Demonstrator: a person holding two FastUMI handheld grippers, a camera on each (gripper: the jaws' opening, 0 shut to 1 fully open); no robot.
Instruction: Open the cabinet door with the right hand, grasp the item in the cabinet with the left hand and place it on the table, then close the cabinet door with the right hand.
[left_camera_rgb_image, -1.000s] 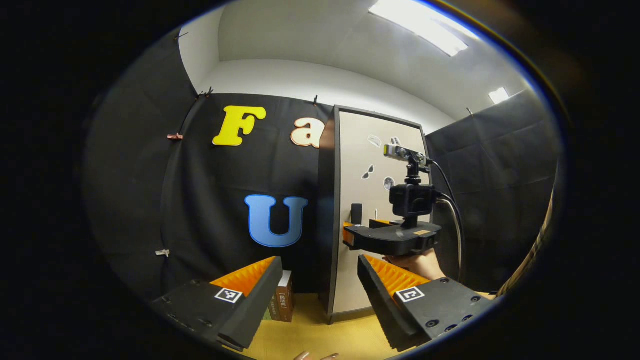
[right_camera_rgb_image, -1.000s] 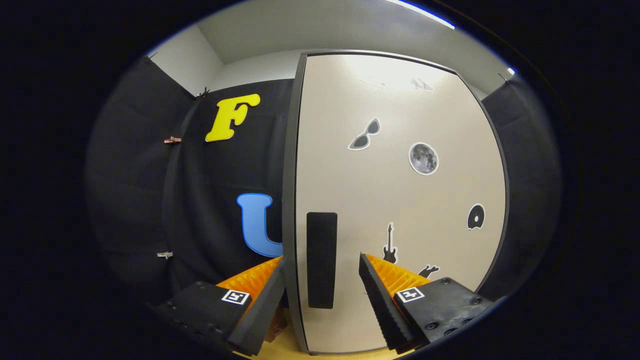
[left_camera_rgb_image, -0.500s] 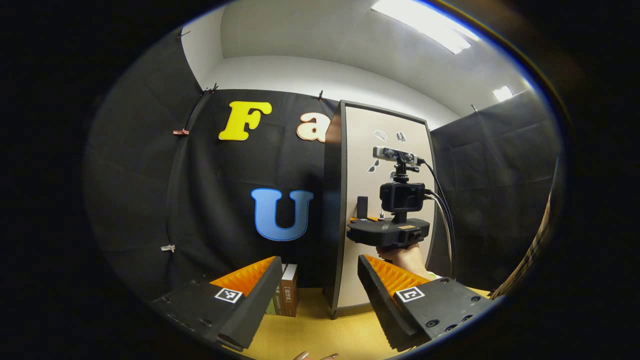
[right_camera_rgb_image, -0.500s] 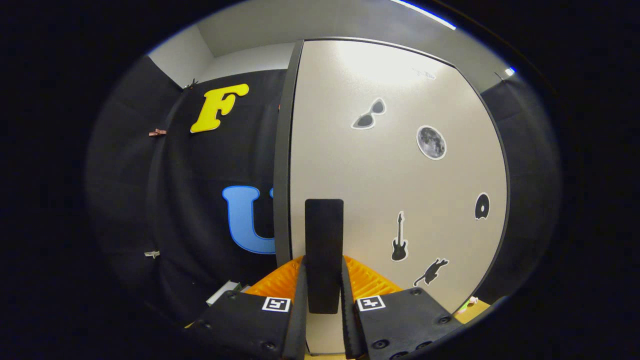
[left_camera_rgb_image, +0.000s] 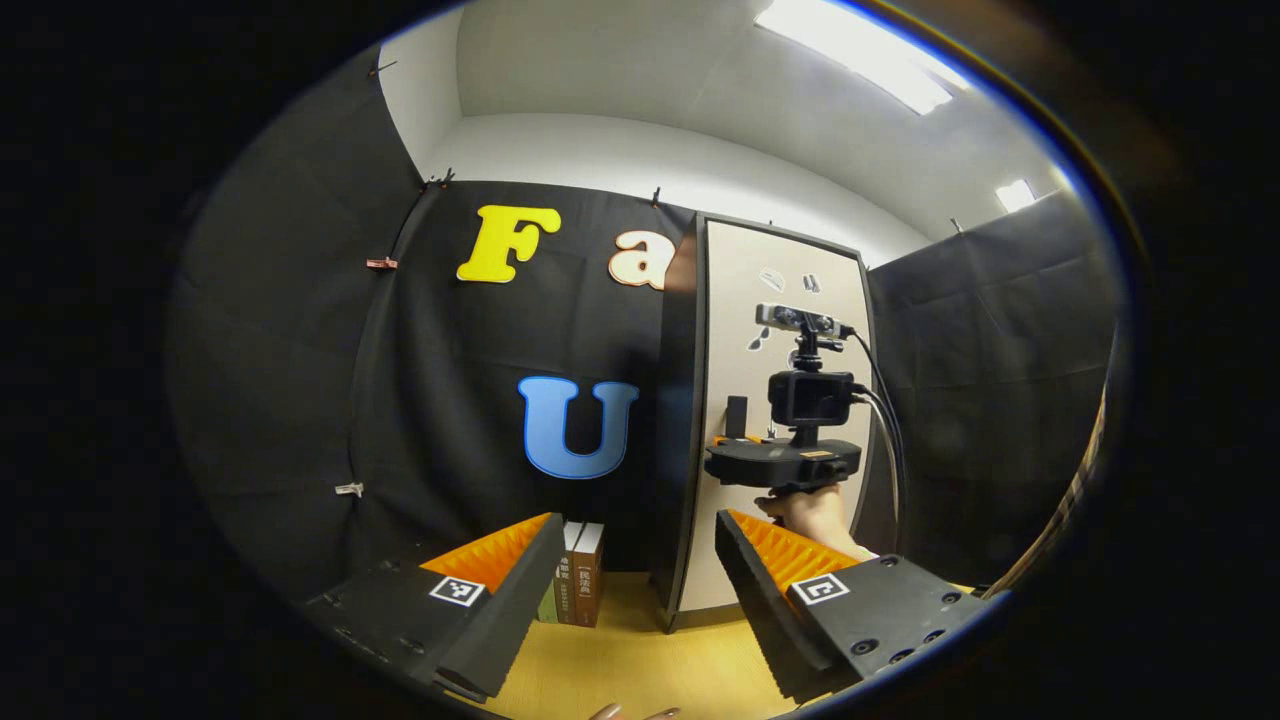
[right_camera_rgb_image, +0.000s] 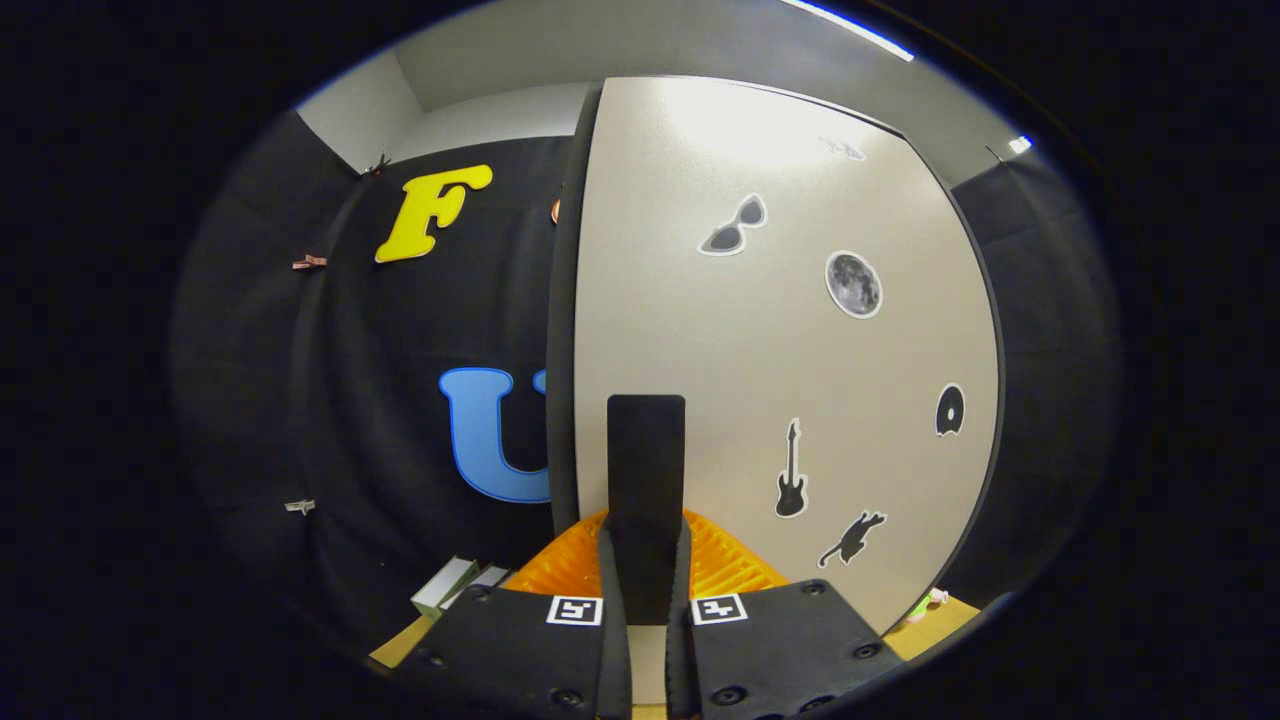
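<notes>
In the right gripper view, the right gripper (right_camera_rgb_image: 645, 590) is sitting at the bottom of the picture with its two fingers (right_camera_rgb_image: 610, 600) pressing together on either side of the handle (right_camera_rgb_image: 646, 470), a dark upright bar that is standing out from the cabinet door (right_camera_rgb_image: 800, 350) near its left edge; the lower end of the bar is running down between the fingers. Beyond the grip, the pale door is carrying small stickers: sunglasses (right_camera_rgb_image: 735, 225), a moon (right_camera_rgb_image: 853, 285), a guitar (right_camera_rgb_image: 790, 483) and a cat (right_camera_rgb_image: 850, 538). To the left of the door's dark edge, some books (right_camera_rgb_image: 455, 588) are lying on the desk (right_camera_rgb_image: 400, 648) close to the booth wall. In the left gripper view, the left gripper (left_camera_rgb_image: 635, 600) is hovering low over the desk (left_camera_rgb_image: 620, 670) with its fingers (left_camera_rgb_image: 505, 600) standing wide apart and nothing between them. Past its fingertips, the books (left_camera_rgb_image: 575, 572) are standing upright at the far edge of the desk, just left of the cabinet (left_camera_rgb_image: 680, 430). Farther back, the right gripper (left_camera_rgb_image: 745, 440) is reaching to the door (left_camera_rgb_image: 770, 300), a hand (left_camera_rgb_image: 815, 510) is holding it from below, and its fingers are meeting the handle (left_camera_rgb_image: 737, 415) on the door's left side. The door is looking close to shut, so whatever is inside the cabinet is hidden behind it.
</notes>
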